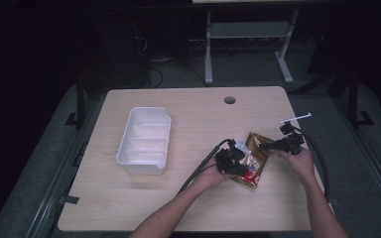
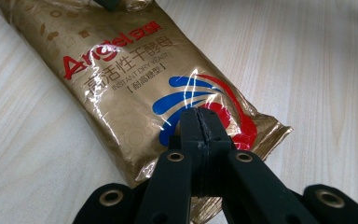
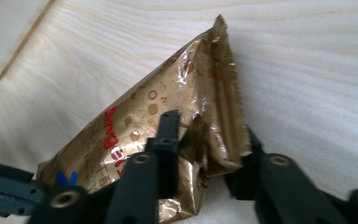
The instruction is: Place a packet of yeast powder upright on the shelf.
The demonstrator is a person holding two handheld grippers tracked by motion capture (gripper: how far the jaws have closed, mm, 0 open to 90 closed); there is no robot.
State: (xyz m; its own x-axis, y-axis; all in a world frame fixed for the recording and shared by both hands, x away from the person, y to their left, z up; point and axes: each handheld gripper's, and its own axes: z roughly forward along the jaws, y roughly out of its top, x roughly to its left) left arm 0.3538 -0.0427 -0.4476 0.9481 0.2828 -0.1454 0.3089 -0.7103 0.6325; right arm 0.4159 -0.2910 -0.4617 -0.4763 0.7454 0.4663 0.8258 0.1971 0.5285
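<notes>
A gold foil packet of instant dry yeast [image 1: 257, 157] lies right of the table's middle. My left gripper [image 1: 242, 169] is at the packet's near end. In the left gripper view its jaws are pressed together, and the gripper [image 2: 200, 120] rests its tips on the printed face of the packet [image 2: 121, 79]; no foil shows between them. My right gripper [image 1: 265, 146] is at the far, crimped end. In the right gripper view this gripper [image 3: 209, 133] has a jaw on each side of the crumpled top of the packet [image 3: 135, 133], which stands up off the wood.
A white compartmented tray [image 1: 129, 124] stands on the left half of the wooden table [image 1: 188, 203]. A round cable hole [image 1: 229, 99] sits near the far edge. Cables trail from both grippers toward the near edge. Beyond the table are a dark floor and desk legs.
</notes>
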